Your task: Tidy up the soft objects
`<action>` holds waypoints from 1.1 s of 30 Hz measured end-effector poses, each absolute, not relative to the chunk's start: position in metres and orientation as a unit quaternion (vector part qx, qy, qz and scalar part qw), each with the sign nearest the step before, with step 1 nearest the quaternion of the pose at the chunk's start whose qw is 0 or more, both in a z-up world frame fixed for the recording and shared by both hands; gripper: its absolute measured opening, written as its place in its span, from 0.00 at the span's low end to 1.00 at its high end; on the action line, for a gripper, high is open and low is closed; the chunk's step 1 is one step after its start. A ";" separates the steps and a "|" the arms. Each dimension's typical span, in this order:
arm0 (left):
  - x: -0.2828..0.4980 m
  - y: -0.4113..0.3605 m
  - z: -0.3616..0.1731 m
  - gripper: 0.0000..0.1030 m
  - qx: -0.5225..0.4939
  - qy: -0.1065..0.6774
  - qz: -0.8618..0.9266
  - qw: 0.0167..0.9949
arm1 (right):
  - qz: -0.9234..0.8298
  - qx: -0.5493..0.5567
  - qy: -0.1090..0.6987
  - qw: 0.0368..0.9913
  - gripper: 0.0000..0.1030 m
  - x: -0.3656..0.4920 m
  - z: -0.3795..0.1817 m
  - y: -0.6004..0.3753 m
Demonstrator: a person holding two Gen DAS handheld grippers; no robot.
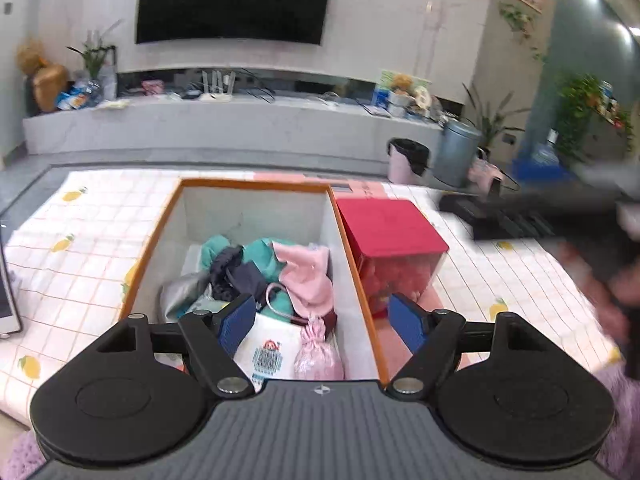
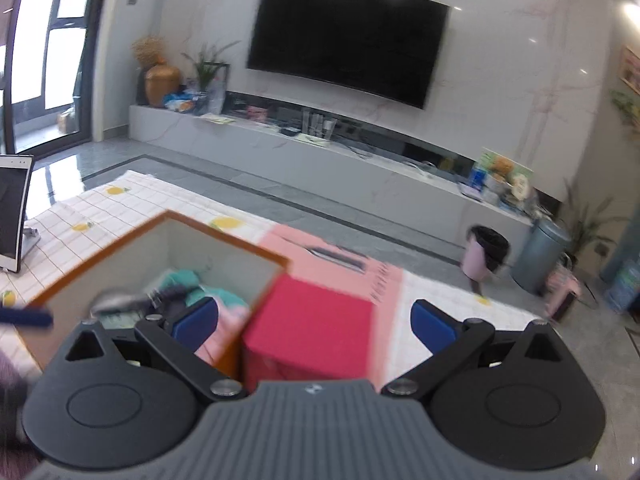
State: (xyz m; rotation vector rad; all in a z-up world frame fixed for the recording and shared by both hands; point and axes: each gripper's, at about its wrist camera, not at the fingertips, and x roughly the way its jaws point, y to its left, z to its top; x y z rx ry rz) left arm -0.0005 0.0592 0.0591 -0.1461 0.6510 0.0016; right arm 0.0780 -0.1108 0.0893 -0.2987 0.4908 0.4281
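An orange-rimmed white box (image 1: pixel 154 240) holds several soft items: a pink cloth (image 1: pixel 308 276), teal cloth (image 1: pixel 262 254), dark fabric (image 1: pixel 236 272), a white printed pouch (image 1: pixel 272 350) and a pink drawstring bag (image 1: pixel 318 354). My left gripper (image 1: pixel 322 322) is open and empty above the box's near end. My right gripper (image 2: pixel 314 322) is open and empty, above the red box (image 2: pixel 312 328); the orange-rimmed box (image 2: pixel 224 240) lies to its left. The right gripper shows blurred at the right of the left wrist view (image 1: pixel 560 216).
A red box (image 1: pixel 394 232) stands against the orange box's right side, on a pink flat box (image 2: pixel 340 256). All rest on a lemon-print cloth (image 1: pixel 92 240). A tablet (image 2: pixel 12 212) stands at left. Bins (image 2: pixel 486 252) and a TV console (image 2: pixel 320 152) lie beyond.
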 end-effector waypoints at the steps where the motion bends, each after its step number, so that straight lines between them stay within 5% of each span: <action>1: 0.000 0.054 0.062 0.88 -0.069 0.315 0.011 0.946 | 0.202 -0.140 0.244 0.938 0.98 0.069 0.087 -0.124; 10: -0.002 -0.007 0.051 0.88 -0.032 0.274 0.018 0.961 | 0.186 -0.095 0.309 0.928 0.98 0.016 0.029 -0.185; 33: -0.021 -0.033 0.004 0.89 -0.003 0.257 0.040 0.966 | 0.178 -0.026 0.289 0.940 0.98 0.000 -0.017 -0.192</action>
